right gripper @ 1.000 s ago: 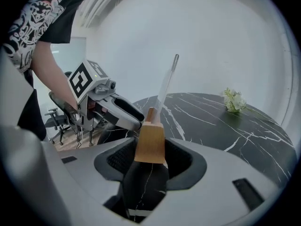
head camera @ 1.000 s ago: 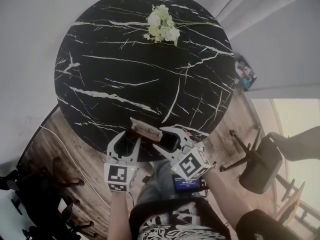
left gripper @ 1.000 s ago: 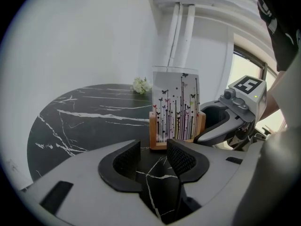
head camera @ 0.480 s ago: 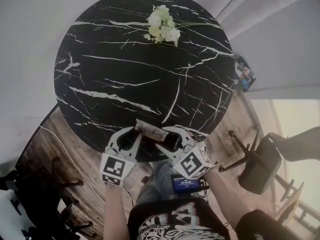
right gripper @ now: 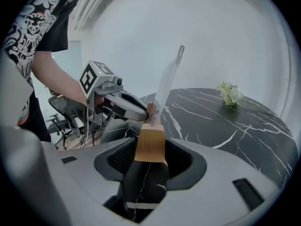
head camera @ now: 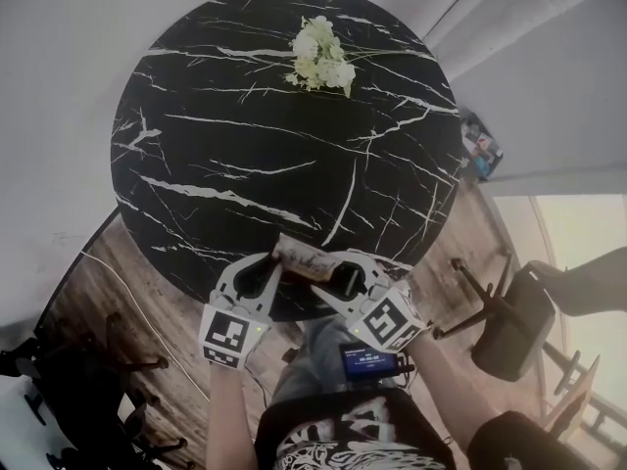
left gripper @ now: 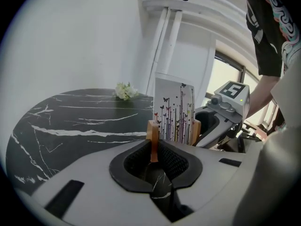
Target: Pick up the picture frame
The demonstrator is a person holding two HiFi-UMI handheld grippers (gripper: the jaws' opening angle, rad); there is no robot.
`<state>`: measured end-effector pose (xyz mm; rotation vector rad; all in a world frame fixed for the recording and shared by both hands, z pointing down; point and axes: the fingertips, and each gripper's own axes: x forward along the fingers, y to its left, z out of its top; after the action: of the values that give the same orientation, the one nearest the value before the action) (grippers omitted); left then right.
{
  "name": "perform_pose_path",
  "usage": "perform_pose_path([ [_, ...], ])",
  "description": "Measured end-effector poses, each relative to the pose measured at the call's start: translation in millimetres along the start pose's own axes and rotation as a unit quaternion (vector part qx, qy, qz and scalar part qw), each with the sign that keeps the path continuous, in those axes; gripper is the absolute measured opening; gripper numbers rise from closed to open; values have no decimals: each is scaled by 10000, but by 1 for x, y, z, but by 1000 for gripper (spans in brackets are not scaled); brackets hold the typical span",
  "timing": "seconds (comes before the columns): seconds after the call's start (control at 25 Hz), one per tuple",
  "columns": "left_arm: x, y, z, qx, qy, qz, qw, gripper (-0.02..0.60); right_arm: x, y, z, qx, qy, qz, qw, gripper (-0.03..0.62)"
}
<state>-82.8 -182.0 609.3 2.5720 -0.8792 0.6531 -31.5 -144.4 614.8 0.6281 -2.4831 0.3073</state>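
The picture frame stands at the near edge of the round black marble table: a printed upright panel on two wooden feet. My left gripper is at its left end. Its jaws are closing with the thin wooden foot between them, and a gap shows on each side of the wood. My right gripper is shut on the wider right foot, which fills the space between its pads. The panel rises edge-on above it. Each gripper sees the other beyond the frame.
A bunch of white flowers lies at the table's far side. A black office chair stands on the wooden floor to the right. A small device with a lit screen hangs at the person's waist.
The left gripper's jaws have narrowed around the frame's left foot. The frame has shifted slightly to the right and sits more level. The right gripper has kept its hold.
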Motion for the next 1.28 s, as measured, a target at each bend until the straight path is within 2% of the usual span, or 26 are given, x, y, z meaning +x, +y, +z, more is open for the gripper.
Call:
perform_pose_path([
  [0.24, -12, 4, 16, 27, -56, -6, 10000, 54, -8, -1, 21, 212, -147, 269, 9993, 199],
  [0.56, -25, 2, 36, -16, -248, 43, 9997, 54, -21, -1, 42, 43, -170, 307, 9994, 199],
  [0.72, -29, -6, 47, 19, -259, 45, 9997, 54, -32, 1, 50, 185, -260, 282, 9991, 199],
  [0.92, -39, -15, 65, 145, -348, 79, 9993, 54, -49, 6, 65, 208, -492, 120, 9985, 199],
  [1.28, -54, -43, 104, 624, -488, -28, 9969, 54, -90, 14, 89, 254, -948, -344, 9946, 199],
])
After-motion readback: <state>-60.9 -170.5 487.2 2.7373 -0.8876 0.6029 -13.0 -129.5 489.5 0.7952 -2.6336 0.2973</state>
